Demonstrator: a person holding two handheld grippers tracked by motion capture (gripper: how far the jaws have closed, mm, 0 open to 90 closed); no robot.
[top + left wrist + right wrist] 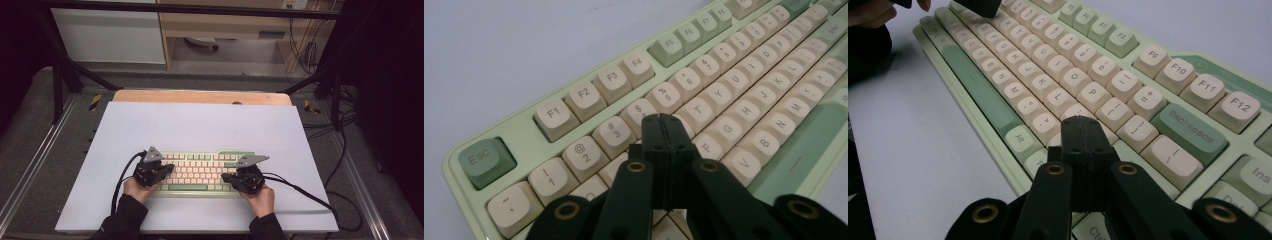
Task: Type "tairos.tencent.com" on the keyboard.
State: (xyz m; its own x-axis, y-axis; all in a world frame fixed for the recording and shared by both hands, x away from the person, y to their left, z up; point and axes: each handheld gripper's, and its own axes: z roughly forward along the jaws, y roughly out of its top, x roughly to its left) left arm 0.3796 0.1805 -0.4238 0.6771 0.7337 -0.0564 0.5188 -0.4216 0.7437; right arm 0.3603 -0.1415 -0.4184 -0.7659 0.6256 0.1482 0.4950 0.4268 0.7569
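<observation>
We note a green and cream keyboard [200, 172] lying flat on the pale sheet [200, 125] that covers the table, near its front edge and roughly centred. Its long axis runs left to right across the high view, parallel to that front edge. The function row faces away from the person; the green space bar [187, 187] lies along the near side.

Left gripper [167, 169] sits over the keyboard's left end, right gripper [226, 177] over its right part, each held in a hand coming in from below.

In the left gripper view, the jaws are pressed together with nothing between them, tip [662, 118] over the keys near R and T; the Esc key [486, 162] is at the near corner. In the right gripper view, jaws likewise together and empty, tip [1082, 120] over the keys below P, with the Backspace key [1190, 129] to its right.
</observation>
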